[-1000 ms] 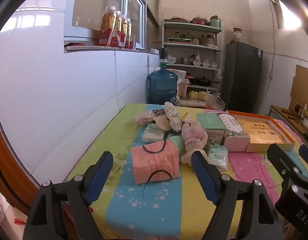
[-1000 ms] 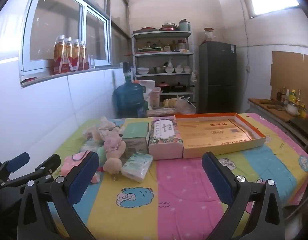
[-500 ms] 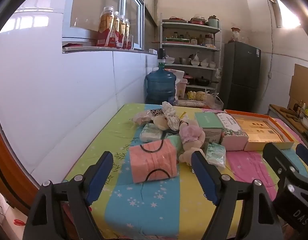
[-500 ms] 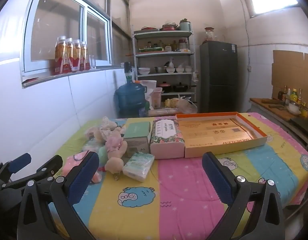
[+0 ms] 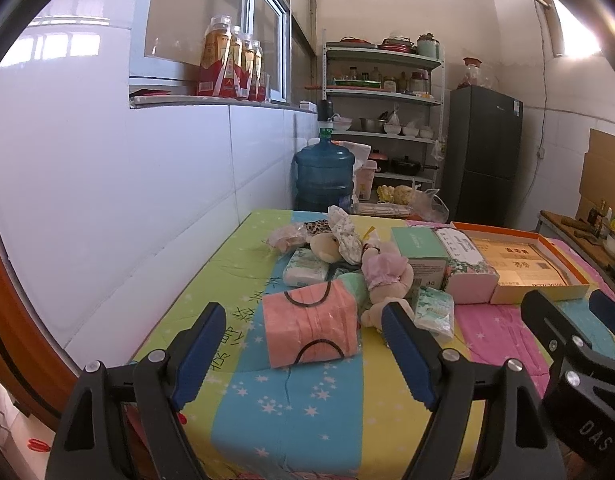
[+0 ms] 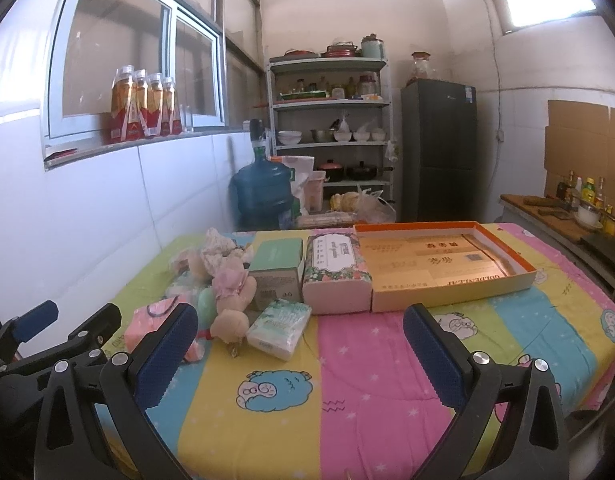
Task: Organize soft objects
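1. Nothing on the table (image 5: pixel 307 412) shifts since a second ago; the left view just creeps slightly closer.
2. Left claw (image 5: pixel 307 354) gapes empty before the pink pack (image 5: pixel 309 328).
3. Right claw (image 6: pixel 299 354) gapes empty over cloth.
4. Plush (image 6: pixel 231 292), possibly a bear, lies left of the tray (image 6: pixel 451 292).

Left claw (image 5: pixel 305 344), right claw (image 6: pixel 303 354) agape, empty

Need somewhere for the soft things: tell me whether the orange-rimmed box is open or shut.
Open: the orange-rimmed box has no lid on, and its printed inside shows.
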Demonstrator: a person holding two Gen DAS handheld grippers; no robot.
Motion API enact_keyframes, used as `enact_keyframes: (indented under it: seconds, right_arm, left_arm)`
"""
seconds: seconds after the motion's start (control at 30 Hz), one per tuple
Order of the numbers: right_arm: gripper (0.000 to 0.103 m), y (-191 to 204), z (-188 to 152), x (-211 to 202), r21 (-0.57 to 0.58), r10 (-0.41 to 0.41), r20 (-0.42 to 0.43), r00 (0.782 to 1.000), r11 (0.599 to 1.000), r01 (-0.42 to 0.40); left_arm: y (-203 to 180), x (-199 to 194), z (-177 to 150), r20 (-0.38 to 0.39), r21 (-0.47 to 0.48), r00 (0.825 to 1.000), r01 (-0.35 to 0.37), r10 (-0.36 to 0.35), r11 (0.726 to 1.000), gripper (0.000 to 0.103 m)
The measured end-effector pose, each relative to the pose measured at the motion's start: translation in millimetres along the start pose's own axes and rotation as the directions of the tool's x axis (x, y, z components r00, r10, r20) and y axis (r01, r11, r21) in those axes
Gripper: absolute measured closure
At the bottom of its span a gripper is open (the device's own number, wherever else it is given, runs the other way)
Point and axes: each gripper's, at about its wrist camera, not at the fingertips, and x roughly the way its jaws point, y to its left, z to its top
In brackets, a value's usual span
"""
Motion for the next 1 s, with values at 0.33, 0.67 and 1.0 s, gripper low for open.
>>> enact_keyframes:
  seconds: [0.33, 0.67, 1.0]
  right_arm:
    - [0.0, -3.9, -1.7, 7.5, 0.004, 0.01, -0.013, 1.0, 1.0, -0.01]
    - [0.0, -2.8, -1.5, 8.5, -0.002, 0.017, -0.014, 1.0, 1.0, -0.017]
    - [0.0, -2.1, -1.3, 8.9, -0.002, 0.017, -0.015, 1.0, 1.0, -0.017]
  left_arm:
    - [0.1, 0.6, 0.3, -0.003, -0.003, 1.0, 0.004, -0.004, 1.0, 0.023]
    - [1.4, 4.0, -0.7, -0.005, 0.003, 1.0, 0.005, -0.005, 1.0, 0.023]
    - [0.9, 6.0, -2.4, -0.005, 0.007, 1.0, 0.005, -0.005, 1.0, 0.023]
